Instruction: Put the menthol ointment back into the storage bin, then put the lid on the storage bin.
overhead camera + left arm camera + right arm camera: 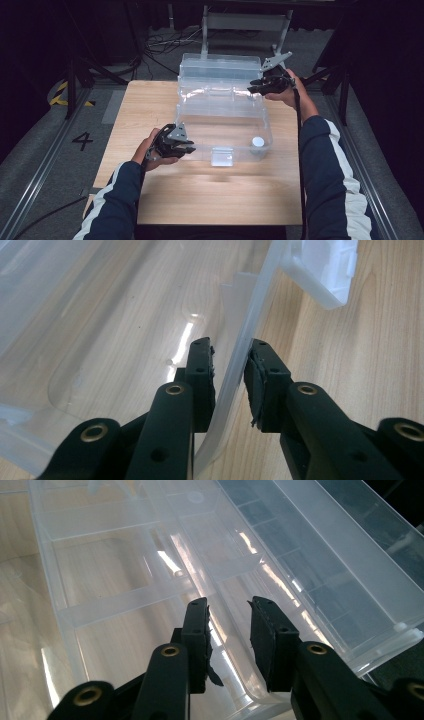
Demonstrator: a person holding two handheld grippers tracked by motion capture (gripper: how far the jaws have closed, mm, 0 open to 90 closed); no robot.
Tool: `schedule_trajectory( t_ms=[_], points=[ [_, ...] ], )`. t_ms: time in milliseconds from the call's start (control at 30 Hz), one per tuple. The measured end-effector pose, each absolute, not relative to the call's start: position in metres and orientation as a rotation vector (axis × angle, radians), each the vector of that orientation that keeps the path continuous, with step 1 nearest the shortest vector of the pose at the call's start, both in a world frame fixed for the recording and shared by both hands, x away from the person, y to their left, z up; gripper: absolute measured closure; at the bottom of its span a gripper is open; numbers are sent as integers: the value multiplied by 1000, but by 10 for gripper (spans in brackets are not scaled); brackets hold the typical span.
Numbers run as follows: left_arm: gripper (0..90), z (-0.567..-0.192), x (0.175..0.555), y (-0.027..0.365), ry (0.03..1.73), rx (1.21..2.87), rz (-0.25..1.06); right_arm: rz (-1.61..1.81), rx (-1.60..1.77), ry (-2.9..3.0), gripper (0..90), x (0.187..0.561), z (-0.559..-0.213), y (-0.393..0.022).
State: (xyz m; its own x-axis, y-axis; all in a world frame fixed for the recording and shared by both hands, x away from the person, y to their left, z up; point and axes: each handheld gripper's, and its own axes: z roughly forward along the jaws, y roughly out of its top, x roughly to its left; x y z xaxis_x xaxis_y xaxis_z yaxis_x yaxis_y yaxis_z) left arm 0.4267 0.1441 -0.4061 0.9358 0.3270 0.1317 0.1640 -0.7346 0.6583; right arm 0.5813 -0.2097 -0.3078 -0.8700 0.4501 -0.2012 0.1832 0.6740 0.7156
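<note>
A clear plastic organizer box (222, 107) sits open on the wooden counter (150, 105), reaching from near the middle to the far edge. Its lower, larger part lies toward the person and its compartmented trays step back toward the far side. A white latch (221, 156) sits on the front wall, and a small white round piece (257, 142) shows near the front right corner.

The left claw (186, 146) is at the box's front left corner. In the left gripper view its two black jaws straddle the thin clear wall (235, 375) of the box, one jaw inside and one outside. The jaws are narrowed around the wall, and the outer pad (256, 385) looks to touch it, while a slim gap seems to remain at the inner one; whether the wall is firmly pinched cannot be told.

The right claw (256, 86) is at the far right of the box, beside the upper trays. In the right gripper view its jaws straddle a clear tray edge (232, 645) near the divided compartments (120, 575). They stand partly apart with the plastic between them, and the pads do not clearly press on it.

Both of the person's forearms, in dark sleeves with white stripes, come in from the near edge.
</note>
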Motion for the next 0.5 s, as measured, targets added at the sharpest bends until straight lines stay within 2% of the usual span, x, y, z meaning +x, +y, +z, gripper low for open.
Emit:
schedule_trajectory(
  t_ms=[233,500],
  points=[
    [741,-407,425,140,344,2414,326,1048,527,2558,716,584,-306,-209],
    [735,-407,425,140,345,2414,325,924,469,2597,741,582,-299,-204]
  ],
)
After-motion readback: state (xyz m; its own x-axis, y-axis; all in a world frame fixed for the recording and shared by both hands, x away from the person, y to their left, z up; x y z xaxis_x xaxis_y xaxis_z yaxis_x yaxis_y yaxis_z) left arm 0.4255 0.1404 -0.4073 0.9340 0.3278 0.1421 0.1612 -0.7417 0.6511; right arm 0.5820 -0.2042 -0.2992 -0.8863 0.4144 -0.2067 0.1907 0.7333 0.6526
